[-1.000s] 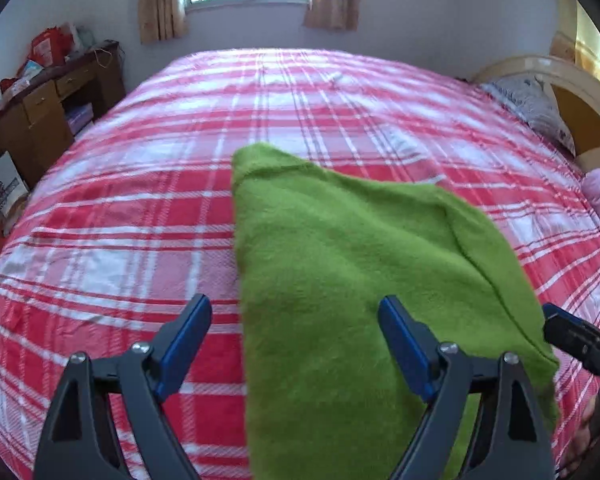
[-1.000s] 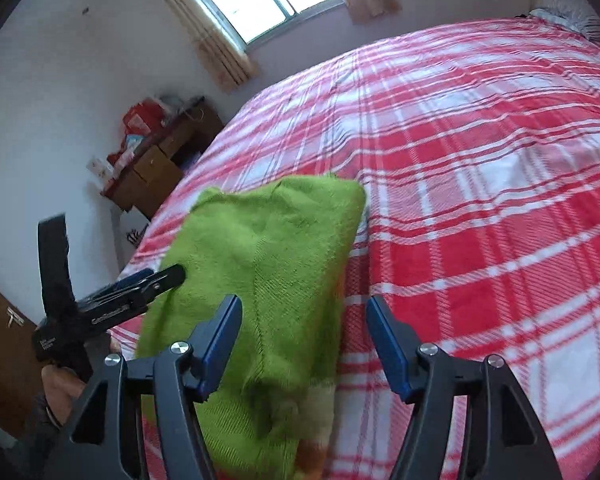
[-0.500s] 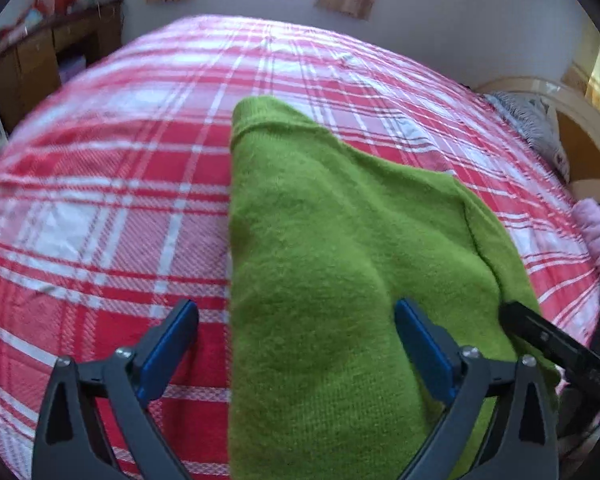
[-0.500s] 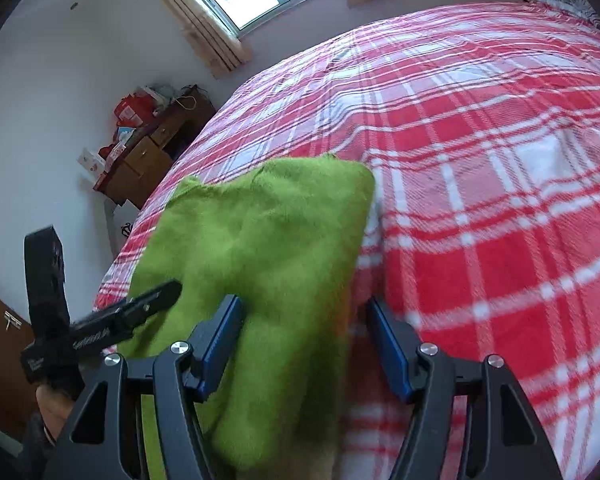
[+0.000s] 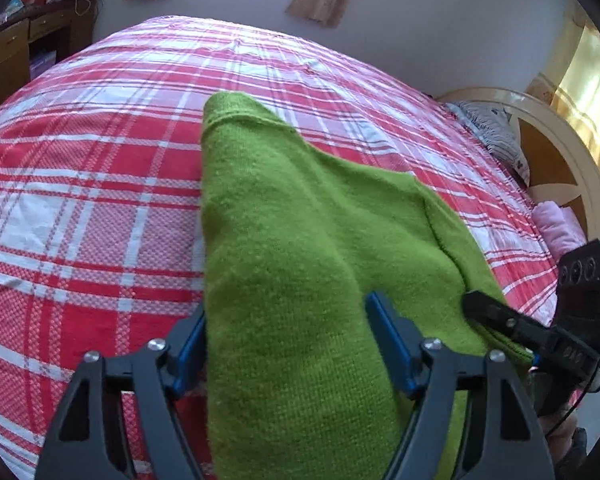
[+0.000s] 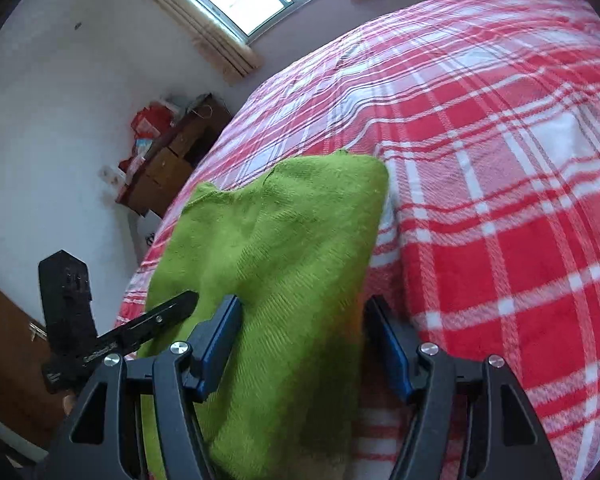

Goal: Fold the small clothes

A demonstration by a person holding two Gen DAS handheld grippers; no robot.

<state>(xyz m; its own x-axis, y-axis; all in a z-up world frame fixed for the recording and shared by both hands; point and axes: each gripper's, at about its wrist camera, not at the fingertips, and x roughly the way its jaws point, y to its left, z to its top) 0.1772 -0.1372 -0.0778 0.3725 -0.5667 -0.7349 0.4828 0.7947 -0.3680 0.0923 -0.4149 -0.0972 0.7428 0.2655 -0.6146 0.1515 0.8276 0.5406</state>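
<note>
A small green knitted sweater [image 5: 300,248] lies folded on the red plaid bed, its near end under both grippers. My left gripper [image 5: 292,344] is open, its blue pads straddling the sweater's near left part. My right gripper [image 6: 304,336] is open too and straddles the sweater [image 6: 284,240] along its right edge. The right gripper also shows at the right of the left wrist view [image 5: 540,332], on the sweater's right edge. The left gripper shows at the left of the right wrist view [image 6: 120,336], on the sweater's left edge.
The red and white plaid bed cover [image 5: 100,184] stretches far beyond the sweater. A wooden desk [image 5: 16,52] with clutter stands by the far left wall. A wooden headboard [image 5: 548,152], a patterned pillow [image 5: 496,132] and a pink cloth [image 5: 560,228] are at the right.
Both grippers have moved forward and down over the sweater's near end, and the sweater now fills the space between each pair of fingers. Both stay open.
</note>
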